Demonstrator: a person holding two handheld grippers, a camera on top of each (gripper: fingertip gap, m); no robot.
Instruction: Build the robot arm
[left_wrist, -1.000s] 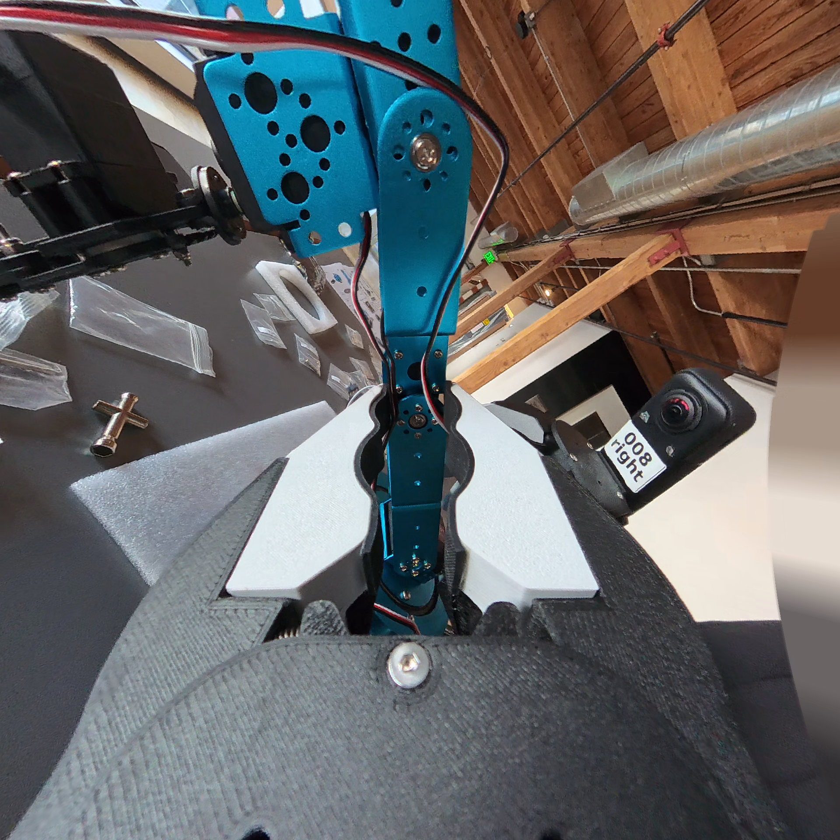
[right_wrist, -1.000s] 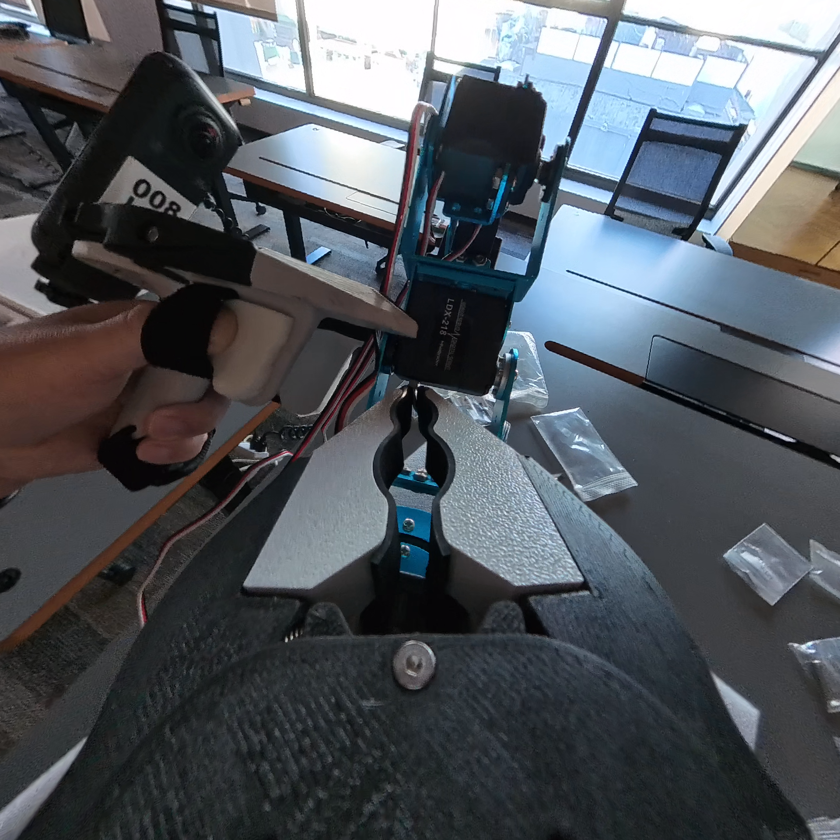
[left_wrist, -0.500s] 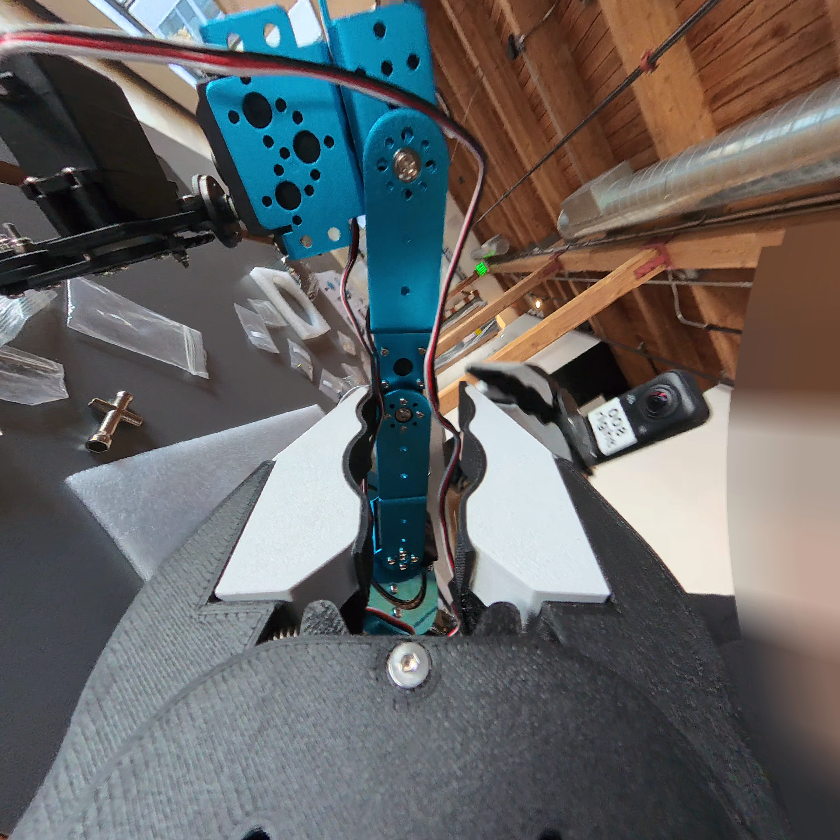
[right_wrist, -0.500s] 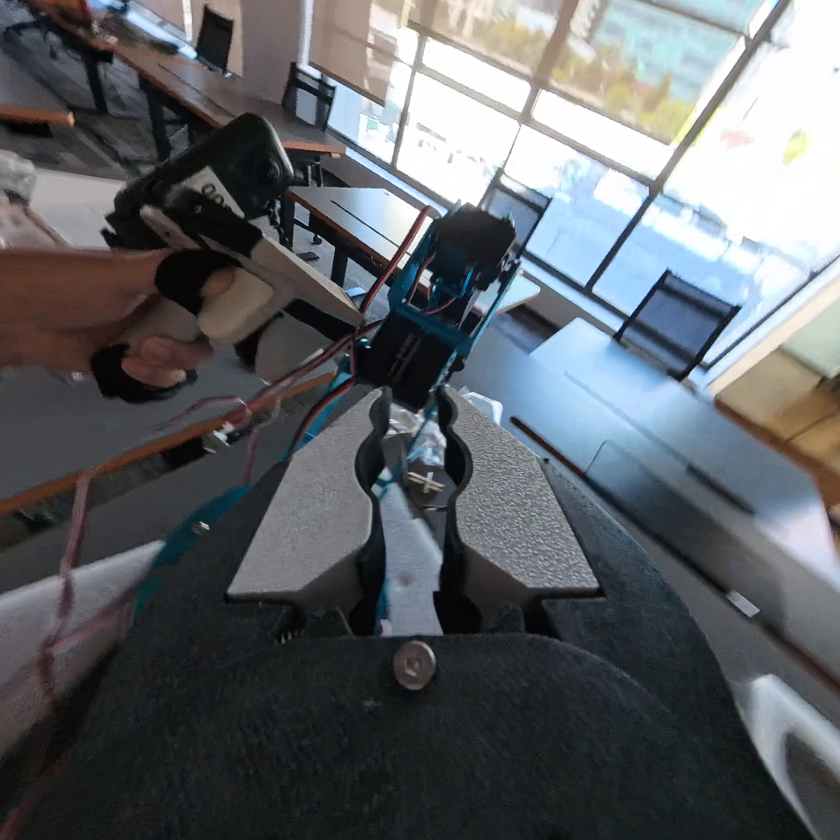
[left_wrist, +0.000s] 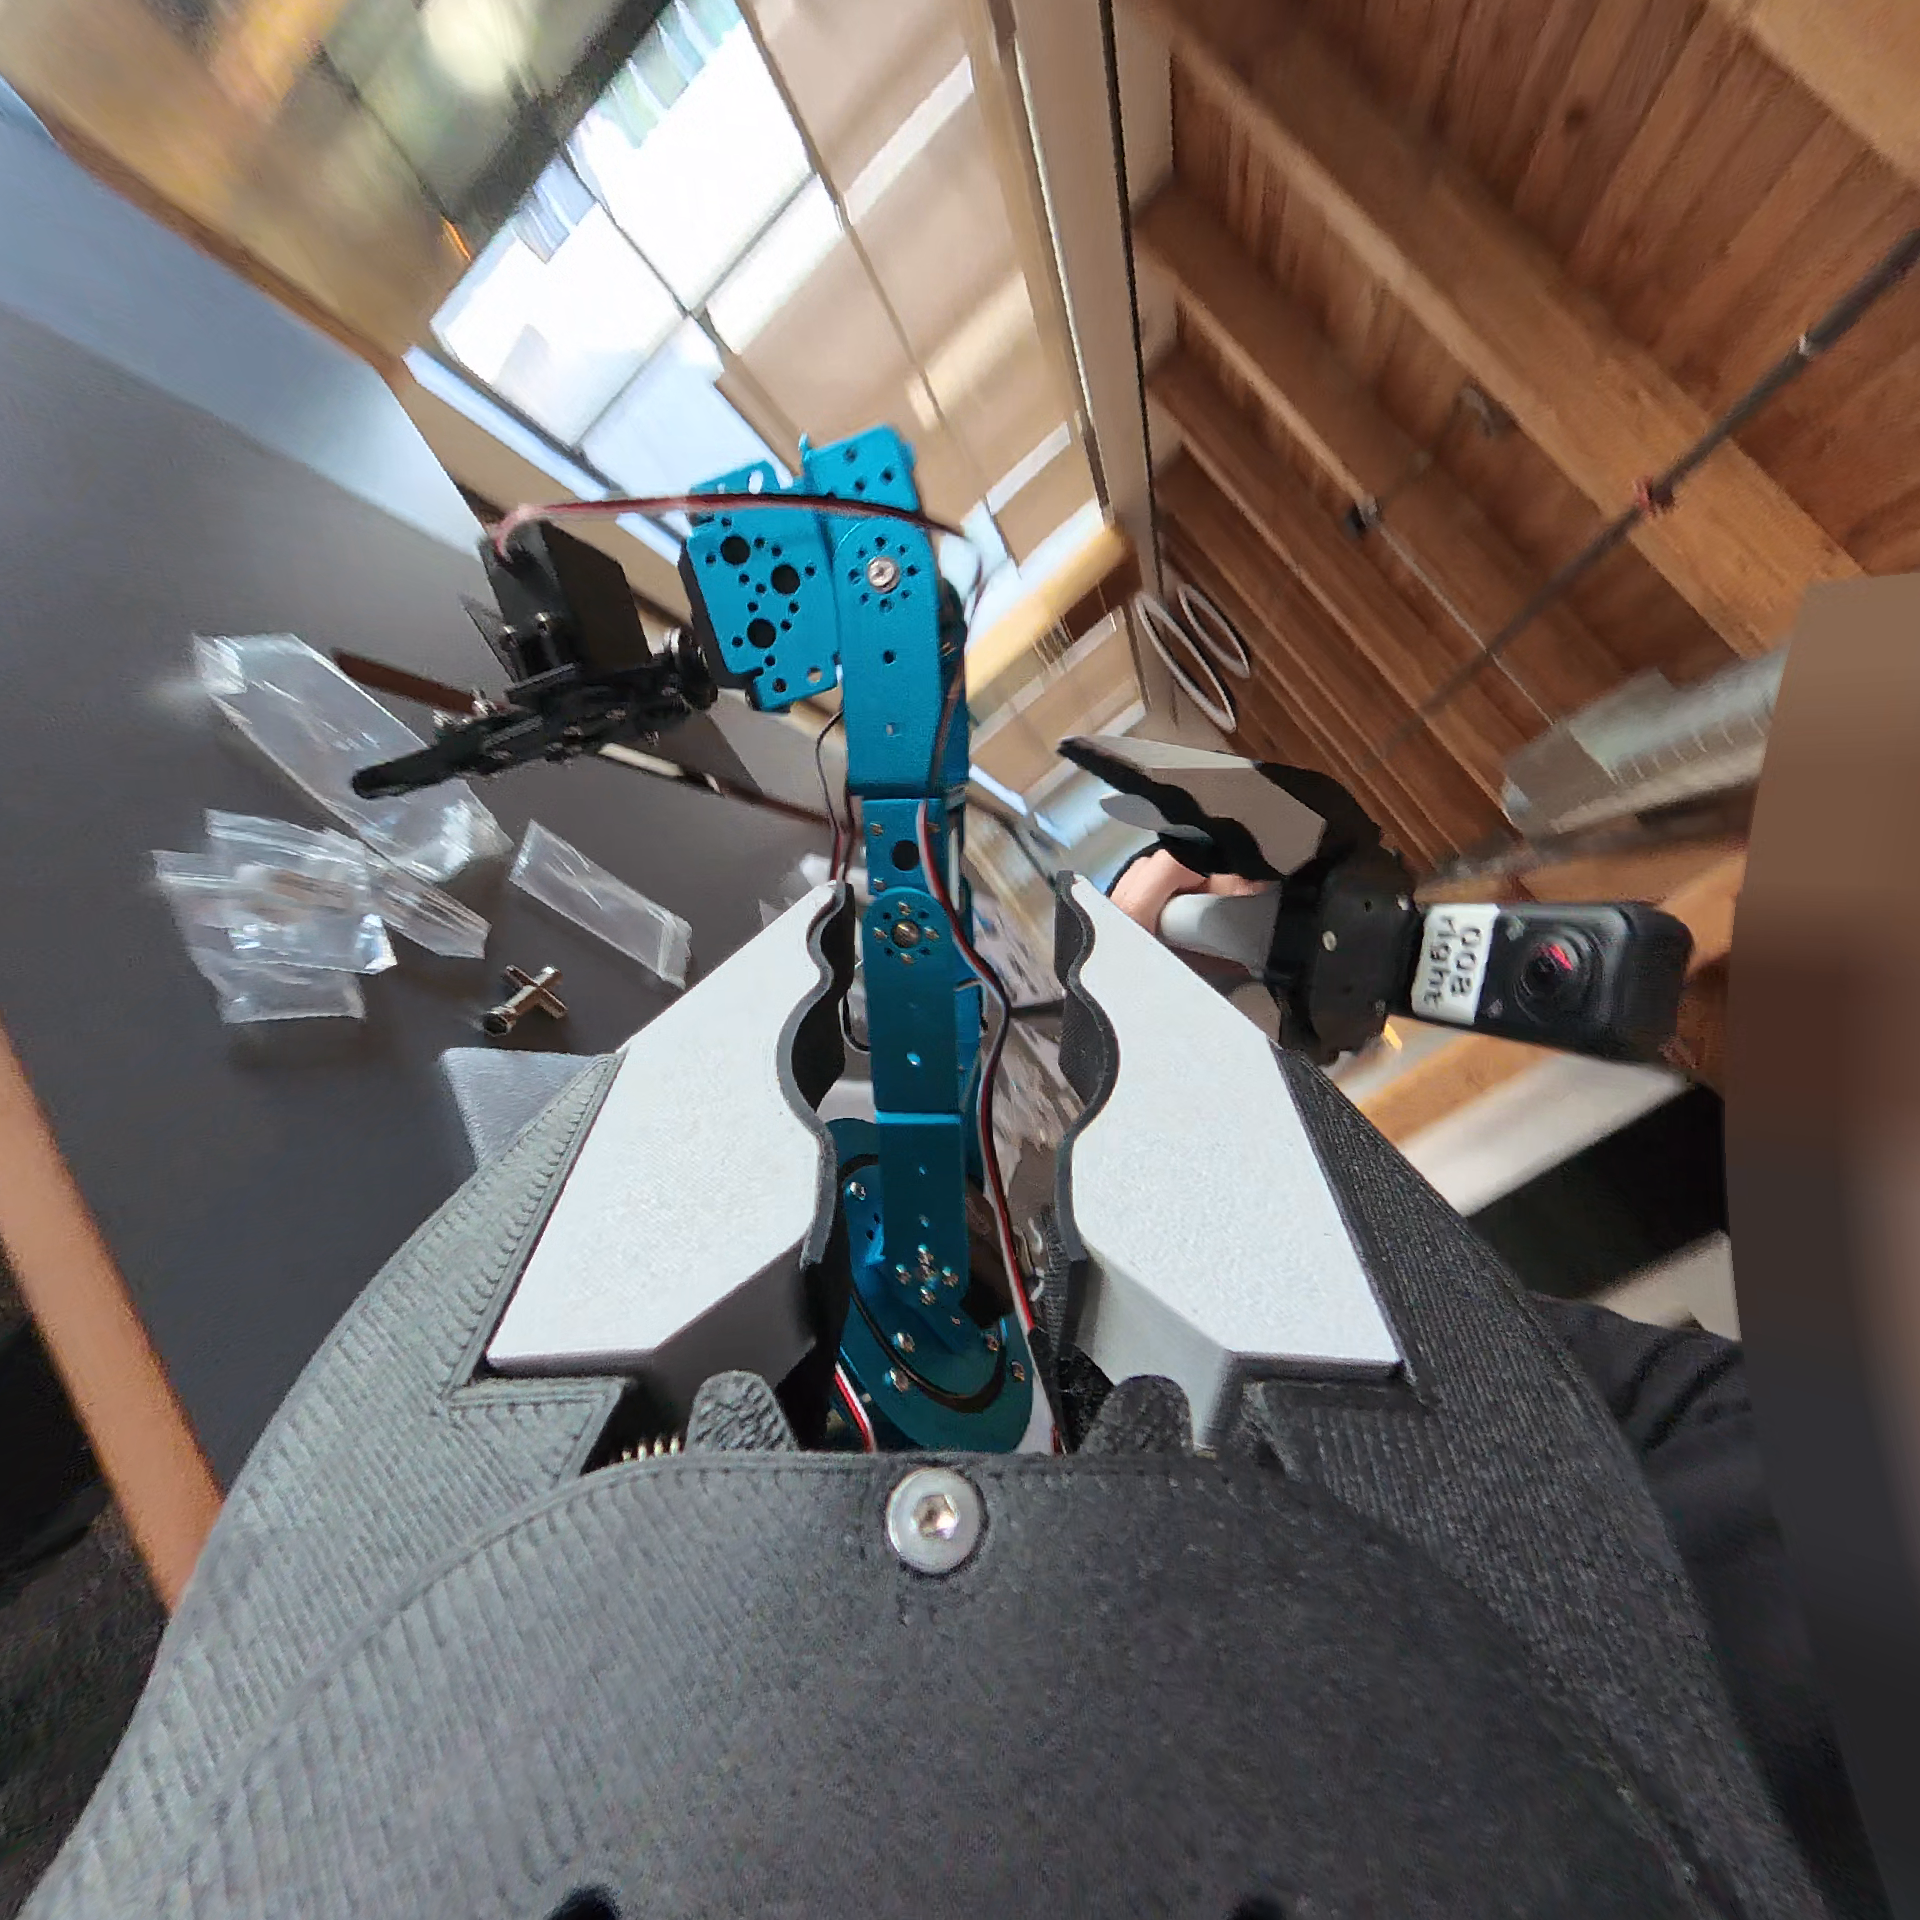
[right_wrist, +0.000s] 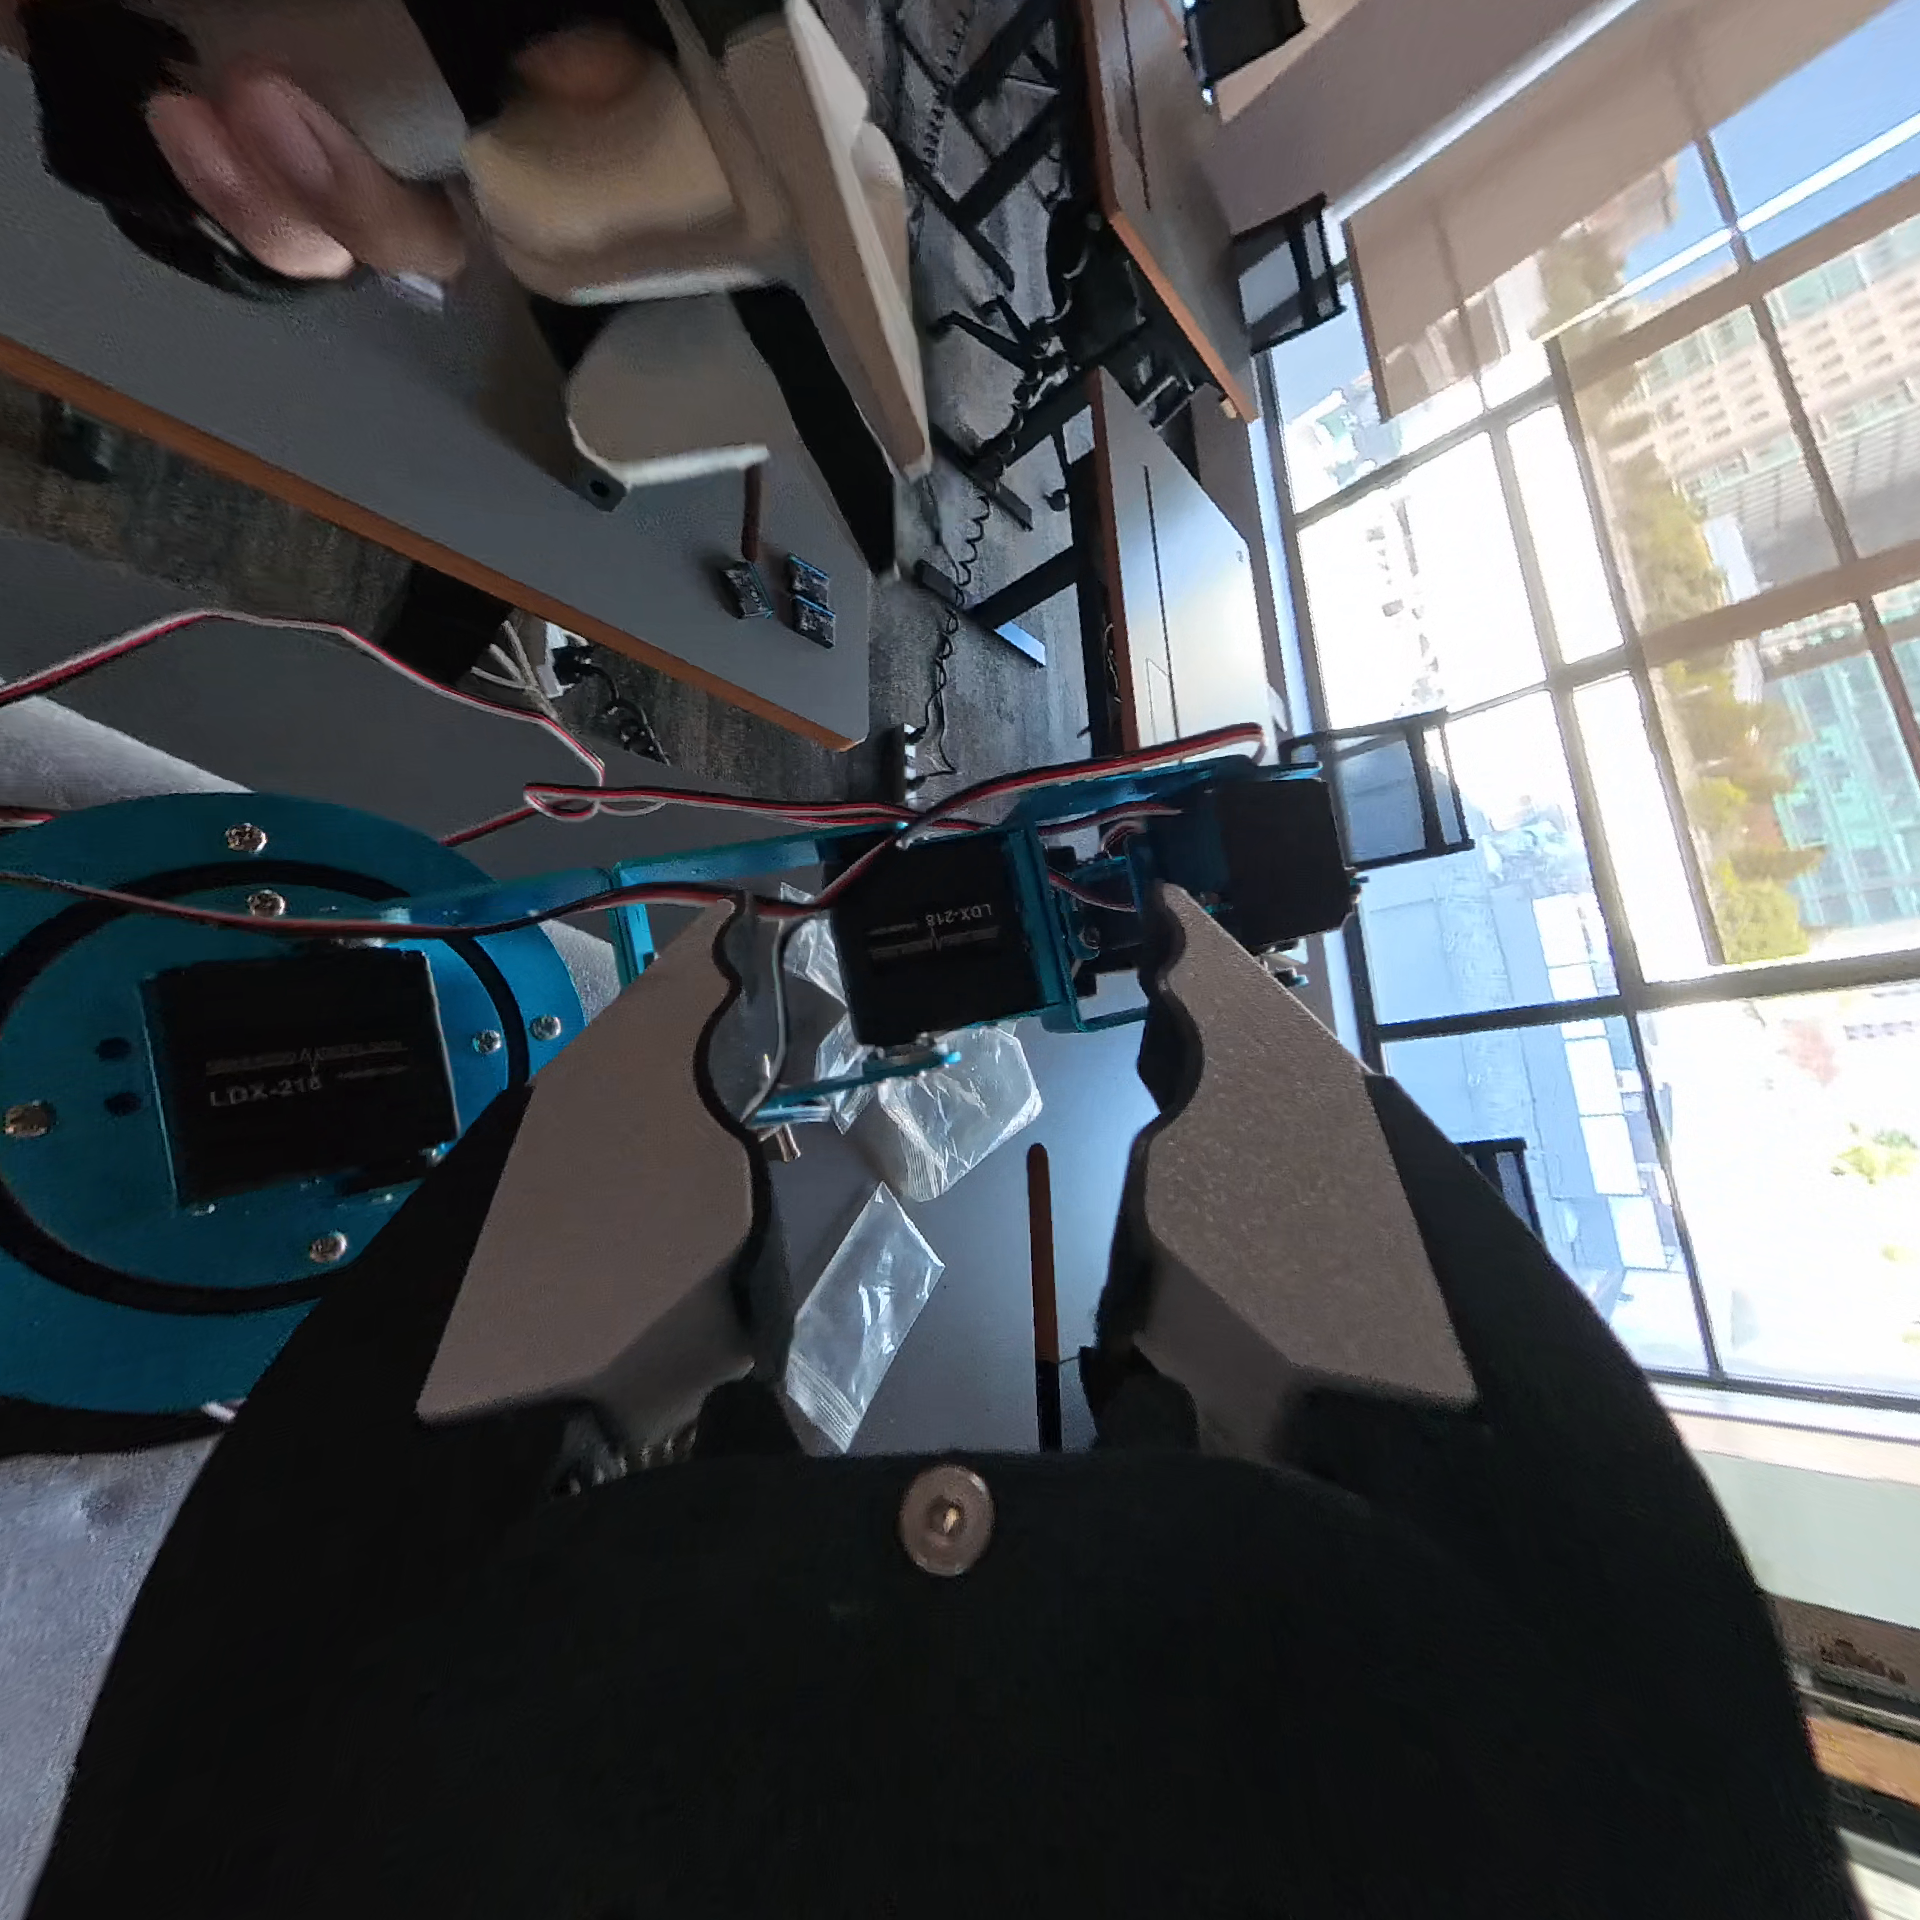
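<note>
The blue toy arm (left_wrist: 904, 966) lies with its long axis running straight away from the left tongs (left_wrist: 948, 914), round base (left_wrist: 935, 1361) nearest the camera and its black claw (left_wrist: 520, 727) bent off to the left over the dark surface (left_wrist: 208, 1091). The left tongs stand wide, the arm's lower links passing between the fingers without clear contact. Half a second ago they were narrower about it. The right tongs (right_wrist: 940, 925) are also wide, holding nothing; a second ago they pinched the arm. In the right wrist view the arm runs left to right. Clear plastic bags (left_wrist: 301, 914) and a small metal cross key (left_wrist: 528, 1000) lie on the surface.
</note>
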